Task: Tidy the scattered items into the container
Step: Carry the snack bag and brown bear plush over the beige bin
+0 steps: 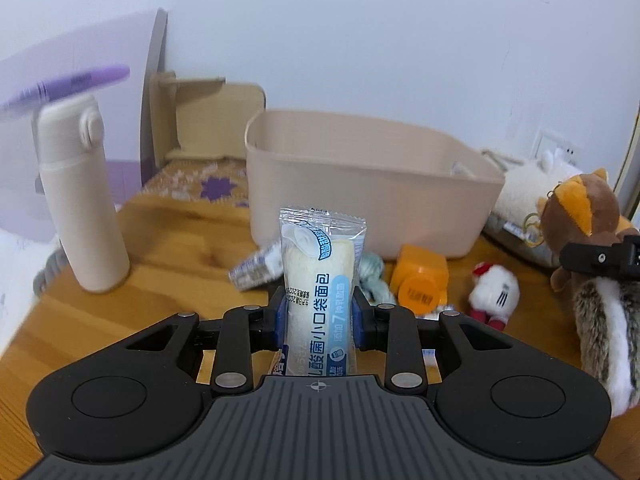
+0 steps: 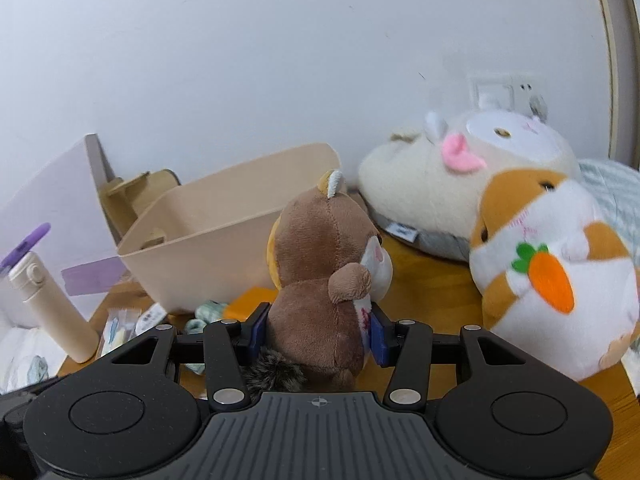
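Note:
My left gripper (image 1: 319, 312) is shut on a wrapped bread packet (image 1: 318, 280) and holds it upright in front of the beige plastic bin (image 1: 360, 184). My right gripper (image 2: 318, 332) is shut on a brown squirrel plush (image 2: 324, 276), also visible at the right of the left wrist view (image 1: 588, 216). The bin shows in the right wrist view (image 2: 208, 248) just left of the plush. On the wooden table lie an orange bottle (image 1: 420, 280), a small white and red plush (image 1: 494, 294), a teal item (image 1: 374, 276) and a small packet (image 1: 256, 270).
A cream thermos (image 1: 80, 200) with a purple pen (image 1: 68, 84) on top stands at the left. A large white plush (image 2: 460, 184) and a hamster plush holding a carrot (image 2: 548, 268) sit at the right by the wall. A wooden rack (image 1: 192, 116) stands behind the bin.

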### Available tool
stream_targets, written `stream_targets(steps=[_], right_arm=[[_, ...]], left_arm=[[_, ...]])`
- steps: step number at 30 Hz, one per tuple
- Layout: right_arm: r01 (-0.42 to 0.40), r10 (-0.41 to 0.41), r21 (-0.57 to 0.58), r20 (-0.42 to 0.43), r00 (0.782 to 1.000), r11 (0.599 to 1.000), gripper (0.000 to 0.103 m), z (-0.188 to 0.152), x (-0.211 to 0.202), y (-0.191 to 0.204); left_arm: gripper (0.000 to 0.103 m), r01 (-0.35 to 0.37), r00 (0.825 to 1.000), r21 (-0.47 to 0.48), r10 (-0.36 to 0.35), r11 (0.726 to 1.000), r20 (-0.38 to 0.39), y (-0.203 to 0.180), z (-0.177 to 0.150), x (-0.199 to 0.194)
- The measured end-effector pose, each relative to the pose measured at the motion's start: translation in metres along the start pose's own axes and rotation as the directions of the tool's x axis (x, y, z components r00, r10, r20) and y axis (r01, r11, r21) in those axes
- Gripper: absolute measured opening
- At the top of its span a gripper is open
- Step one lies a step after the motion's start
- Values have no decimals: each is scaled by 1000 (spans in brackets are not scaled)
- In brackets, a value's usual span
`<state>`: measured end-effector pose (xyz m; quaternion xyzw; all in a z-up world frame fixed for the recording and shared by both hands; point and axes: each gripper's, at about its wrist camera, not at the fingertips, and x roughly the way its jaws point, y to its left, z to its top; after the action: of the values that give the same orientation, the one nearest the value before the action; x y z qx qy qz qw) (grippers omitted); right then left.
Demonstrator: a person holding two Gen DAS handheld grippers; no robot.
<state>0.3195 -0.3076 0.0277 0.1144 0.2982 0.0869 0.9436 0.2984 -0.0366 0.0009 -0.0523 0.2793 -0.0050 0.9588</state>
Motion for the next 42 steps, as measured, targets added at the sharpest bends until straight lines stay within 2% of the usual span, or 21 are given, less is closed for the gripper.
stream_targets(steps=[6,12,19,26,31,42], right_arm=[[-20,21,-50,32,999,999,46,16,-8,17],[-26,31,-77,65,997,997,46,33,-12,29],[-29,35,-92,74,997,995,46,50,-3,37],[-34,40,-90,71,997,995,46,75,21,41],[-8,17,-110,81,997,994,46,98,45,50],[-15,17,-122,12,1000,992,46,131,121,69]], left_arm=[[31,-1,998,30,0,1000,58,-2,25,-12],[31,11,995,11,-12,1000,96,1,52,-14],[31,-13,990,32,8,999,143,-1,85,-3],[31,-31,988,58,21,998,154,-7,120,26],[31,-51,990,73,41,996,132,-11,138,54],[31,-74,997,82,76,994,-18,-11,154,131]])
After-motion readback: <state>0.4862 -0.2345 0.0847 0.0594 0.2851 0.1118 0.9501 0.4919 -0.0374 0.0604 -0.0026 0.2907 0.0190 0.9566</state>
